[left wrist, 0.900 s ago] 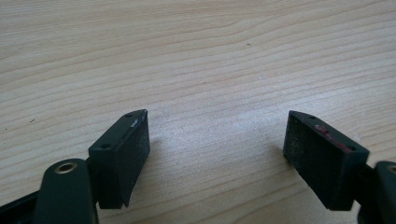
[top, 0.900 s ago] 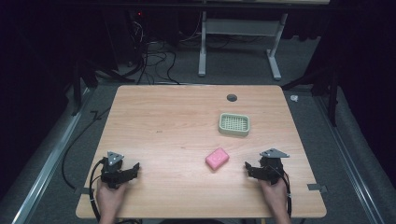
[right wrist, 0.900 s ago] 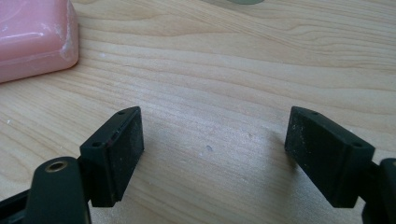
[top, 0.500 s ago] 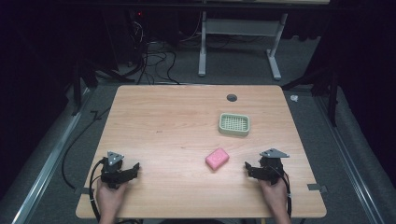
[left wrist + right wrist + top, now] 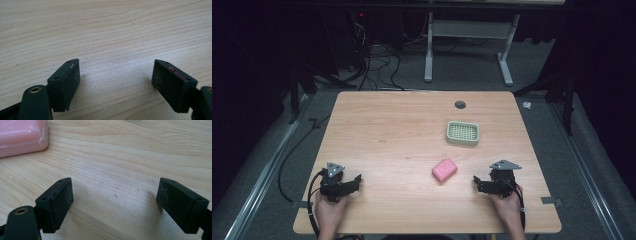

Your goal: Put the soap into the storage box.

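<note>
A pink soap bar [image 5: 445, 170] lies on the wooden table [image 5: 402, 130] right of centre, and a corner of the soap bar [image 5: 21, 135] appears at the top left of the right gripper view. A pale green slatted soap dish [image 5: 462, 133] sits behind it, empty. My left gripper [image 5: 357, 182] rests near the front left edge, held in a hand, its jaws wide apart over bare wood [image 5: 115, 75]. At the front right my right gripper [image 5: 476, 183] points left toward the soap, open, with nothing between its jaws [image 5: 115, 197].
A dark round cable hole [image 5: 460, 105] is set in the table near its far edge. Black cables [image 5: 377, 65] and a white desk frame [image 5: 467, 45] stand on the floor beyond. Metal rails [image 5: 267, 165] run along both sides of the table.
</note>
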The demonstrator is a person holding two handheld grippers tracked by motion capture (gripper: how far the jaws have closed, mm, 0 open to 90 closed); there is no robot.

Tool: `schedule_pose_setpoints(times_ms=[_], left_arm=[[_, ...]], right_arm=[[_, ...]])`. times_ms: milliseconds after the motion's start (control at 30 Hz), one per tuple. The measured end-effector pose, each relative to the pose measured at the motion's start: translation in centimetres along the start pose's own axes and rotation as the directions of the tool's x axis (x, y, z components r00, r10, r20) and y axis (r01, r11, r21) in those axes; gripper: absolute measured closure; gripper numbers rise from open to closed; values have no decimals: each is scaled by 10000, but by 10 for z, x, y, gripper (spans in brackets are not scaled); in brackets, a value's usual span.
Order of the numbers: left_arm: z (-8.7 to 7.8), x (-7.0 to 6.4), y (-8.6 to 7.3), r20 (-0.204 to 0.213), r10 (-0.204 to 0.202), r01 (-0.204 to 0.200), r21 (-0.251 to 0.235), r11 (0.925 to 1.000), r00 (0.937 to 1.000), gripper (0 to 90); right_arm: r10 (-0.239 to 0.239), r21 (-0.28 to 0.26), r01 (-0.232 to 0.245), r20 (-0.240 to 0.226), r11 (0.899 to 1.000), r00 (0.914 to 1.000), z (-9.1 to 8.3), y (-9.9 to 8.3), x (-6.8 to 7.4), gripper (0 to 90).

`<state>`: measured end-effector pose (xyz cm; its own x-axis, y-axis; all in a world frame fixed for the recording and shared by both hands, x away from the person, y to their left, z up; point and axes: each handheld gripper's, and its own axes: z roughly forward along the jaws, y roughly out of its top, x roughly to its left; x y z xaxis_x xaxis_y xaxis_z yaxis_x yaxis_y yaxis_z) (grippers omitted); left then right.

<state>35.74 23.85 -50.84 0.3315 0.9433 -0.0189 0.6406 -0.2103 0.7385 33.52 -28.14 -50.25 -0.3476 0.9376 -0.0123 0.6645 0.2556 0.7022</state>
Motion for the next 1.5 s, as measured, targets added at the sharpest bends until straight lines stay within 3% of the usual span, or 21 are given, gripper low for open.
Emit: schedule_pose_setpoints(times_ms=[200,500,800,1100,1300,1500], left_arm=[[0,0,0,-7,-5,5,0,10000,10000,231],[0,0,0,-8,-7,7,1,10000,10000,231],[0,0,0,-12,-17,17,-5,10000,10000,231],[0,0,0,-14,-20,20,-5,10000,10000,231],[0,0,0,-17,-23,23,-6,10000,10000,231],[0,0,0,-43,-31,32,17,10000,10000,231]], right_arm=[[-16,4,16,-1,10000,10000,-2,-1,3,148],[172,-516,-192,-386,9985,9991,-13,2,9,147],[-150,-801,115,-432,9967,9990,-17,6,22,149],[-305,-935,207,-1049,9954,9940,-14,15,35,147],[-525,-952,409,-1227,9946,9910,-11,20,44,145],[-710,-1098,532,-1651,9925,9837,-7,27,53,139]])
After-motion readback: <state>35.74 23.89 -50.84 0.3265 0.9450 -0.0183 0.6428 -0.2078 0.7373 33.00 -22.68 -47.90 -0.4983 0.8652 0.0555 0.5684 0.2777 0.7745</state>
